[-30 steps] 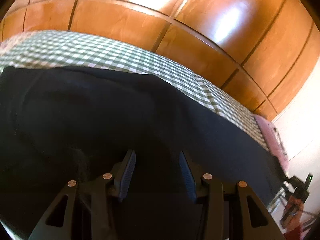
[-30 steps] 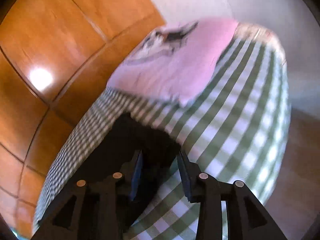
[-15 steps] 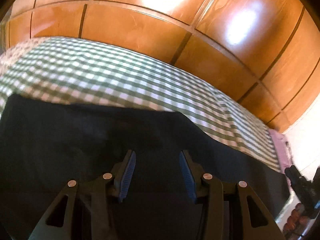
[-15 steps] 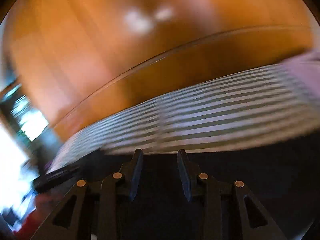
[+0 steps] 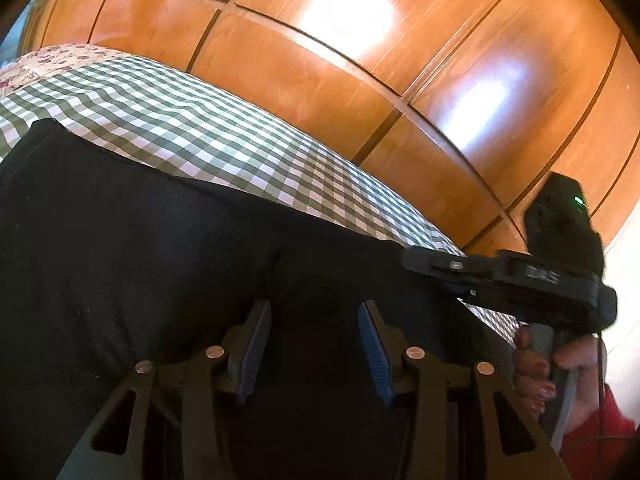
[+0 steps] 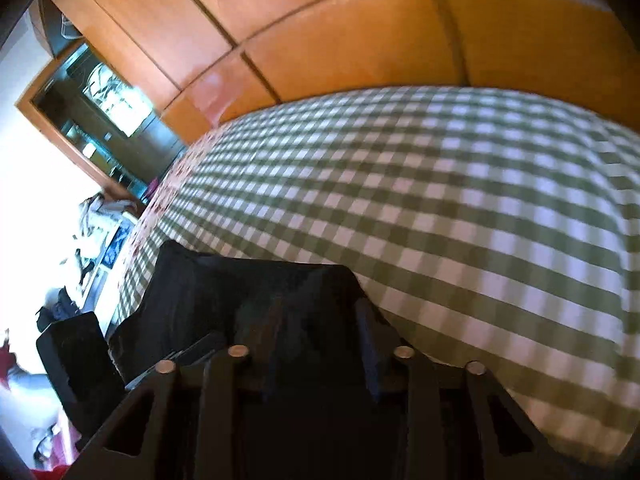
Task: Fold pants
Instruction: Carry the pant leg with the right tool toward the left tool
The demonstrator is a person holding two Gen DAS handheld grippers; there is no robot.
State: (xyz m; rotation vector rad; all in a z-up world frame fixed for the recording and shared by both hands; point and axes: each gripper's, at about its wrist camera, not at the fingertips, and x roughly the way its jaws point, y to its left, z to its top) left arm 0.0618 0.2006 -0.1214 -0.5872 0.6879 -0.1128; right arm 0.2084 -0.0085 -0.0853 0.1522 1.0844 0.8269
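The black pants lie on a bed with a green and white checked cover. My left gripper is open, its blue pads just above the dark cloth, holding nothing. The right gripper's body shows at the right of the left wrist view, held by a hand. In the right wrist view the pants bunch up in front of my right gripper. Its fingers stand apart with dark cloth between and over them. Whether it grips the cloth is not clear.
Glossy wooden wardrobe panels run behind the bed. A doorway with a glass cabinet and bright clutter shows at the left of the right wrist view. Checked cover spreads to the right of the pants.
The right gripper has swung from the pink pillow end across to the left, close beside the left gripper, with pants cloth at its fingers. The left gripper has tilted up slightly, staying open.
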